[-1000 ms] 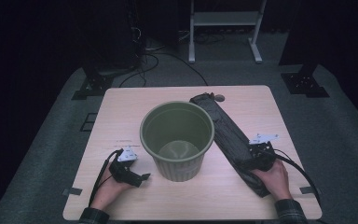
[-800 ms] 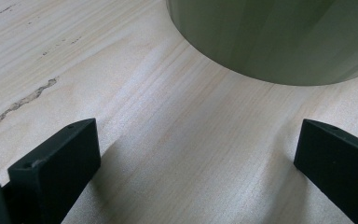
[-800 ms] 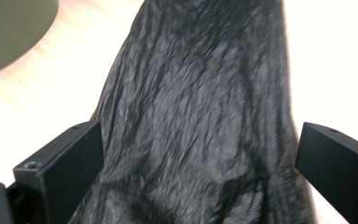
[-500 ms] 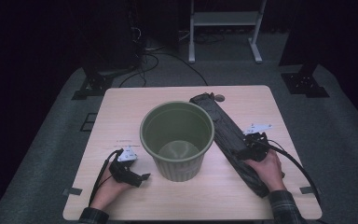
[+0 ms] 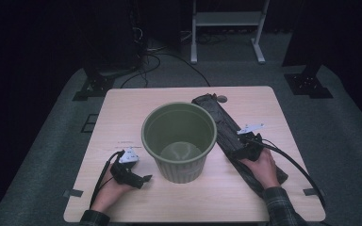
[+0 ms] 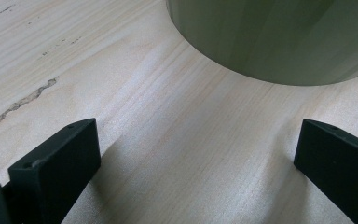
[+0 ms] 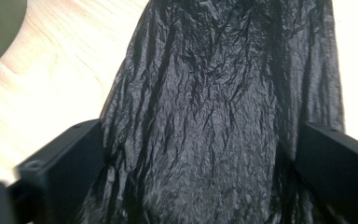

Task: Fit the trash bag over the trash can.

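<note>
Wooden table [image 5: 122, 122], black bag [image 7: 214, 116] between open right gripper [image 7: 200, 154], left gripper [image 6: 198, 158] open beside bin [image 5: 179, 141]

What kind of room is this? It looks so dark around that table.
Probably a lab or recording studio, not a home: a lone wooden table on grey carpet, dark surroundings, loose cables and equipment stand feet on the floor behind.

Your table [image 5: 122, 122] is evenly lit from above while the room around it falls to near black. The left gripper view is bright and sharp, with soft shadows beside the jaws; the right gripper view blurs at its near left edge
</note>
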A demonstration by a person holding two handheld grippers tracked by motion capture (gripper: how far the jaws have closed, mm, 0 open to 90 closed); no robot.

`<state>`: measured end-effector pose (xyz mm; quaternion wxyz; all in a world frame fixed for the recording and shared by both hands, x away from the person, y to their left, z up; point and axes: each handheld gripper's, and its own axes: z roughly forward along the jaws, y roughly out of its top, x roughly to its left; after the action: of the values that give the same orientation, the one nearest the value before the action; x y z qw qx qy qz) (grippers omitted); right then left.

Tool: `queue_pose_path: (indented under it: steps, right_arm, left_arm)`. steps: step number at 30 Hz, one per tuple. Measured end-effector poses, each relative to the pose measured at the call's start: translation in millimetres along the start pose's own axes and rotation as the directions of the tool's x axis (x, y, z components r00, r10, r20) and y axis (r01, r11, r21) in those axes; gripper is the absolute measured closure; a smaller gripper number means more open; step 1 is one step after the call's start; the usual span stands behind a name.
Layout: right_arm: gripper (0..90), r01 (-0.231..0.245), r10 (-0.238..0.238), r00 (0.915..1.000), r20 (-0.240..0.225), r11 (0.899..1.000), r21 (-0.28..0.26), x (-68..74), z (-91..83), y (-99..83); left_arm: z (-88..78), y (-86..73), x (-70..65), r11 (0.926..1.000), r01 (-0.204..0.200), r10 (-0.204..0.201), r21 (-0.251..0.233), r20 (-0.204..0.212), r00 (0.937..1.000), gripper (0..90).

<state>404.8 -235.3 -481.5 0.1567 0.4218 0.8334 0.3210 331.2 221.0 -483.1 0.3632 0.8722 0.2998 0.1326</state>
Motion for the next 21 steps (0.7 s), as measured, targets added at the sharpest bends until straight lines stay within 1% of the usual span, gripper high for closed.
queue_pose_path:
  steps: [2, 4, 8, 10, 12, 15, 16, 17, 21]
  right_arm:
    - [13.4, 0.004, -0.004, 1.0, -0.005, 1.0, -0.014, 0.6, -4.3, -1.4]
    - [20.4, 0.0, 0.0, 1.0, -0.006, 0.999, -0.032, 0.1, -6.8, -3.9]
    - [43.7, -0.001, 0.001, 1.0, -0.005, 0.999, -0.052, -1.9, -13.6, -7.9]
    - [58.2, 0.0, 0.0, 1.0, -0.007, 0.998, -0.063, -3.0, -16.4, -10.5]
    - [69.7, 0.0, 0.0, 0.9999, -0.01, 0.998, -0.067, -4.1, -18.6, -12.7]
    - [83.7, 0.004, -0.006, 0.9998, -0.021, 0.998, -0.065, -4.7, -20.6, -14.2]
    - [87.7, 0.01, -0.012, 0.9996, -0.026, 0.998, -0.065, -4.6, -20.8, -14.7]
    - [88.9, 0.014, -0.016, 0.9995, -0.027, 0.998, -0.065, -4.2, -20.9, -14.9]
    - [89.6, 0.034, -0.035, 0.999, -0.027, 0.998, -0.05, -2.3, -23.8, -15.7]
  left_arm:
    - [0.0, 0.0, 0.0, 1.0, 0.0, 0.0, 0.0, 0.0, 1.0, 0.0]
    - [0.0, 0.0, 0.0, 1.0, 0.0, 0.0, 0.0, 0.0, 1.0, 0.0]
    - [0.0, 0.0, 0.0, 1.0, 0.0, 0.0, 0.0, 0.0, 1.0, 0.0]
    - [0.0, 0.0, 0.0, 1.0, 0.0, 0.0, 0.0, 0.0, 1.0, 0.0]
    - [0.0, 0.0, 0.0, 1.0, 0.0, 0.0, 0.0, 0.0, 1.0, 0.0]
    - [0.0, 0.0, 0.0, 1.0, 0.0, 0.0, 0.0, 0.0, 1.0, 0.0]
    - [0.0, 0.0, 0.0, 1.0, 0.0, 0.0, 0.0, 0.0, 1.0, 0.0]
    - [0.0, 0.0, 0.0, 1.0, 0.0, 0.0, 0.0, 0.0, 1.0, 0.0]
    - [0.0, 0.0, 0.0, 1.0, 0.0, 0.0, 0.0, 0.0, 1.0, 0.0]
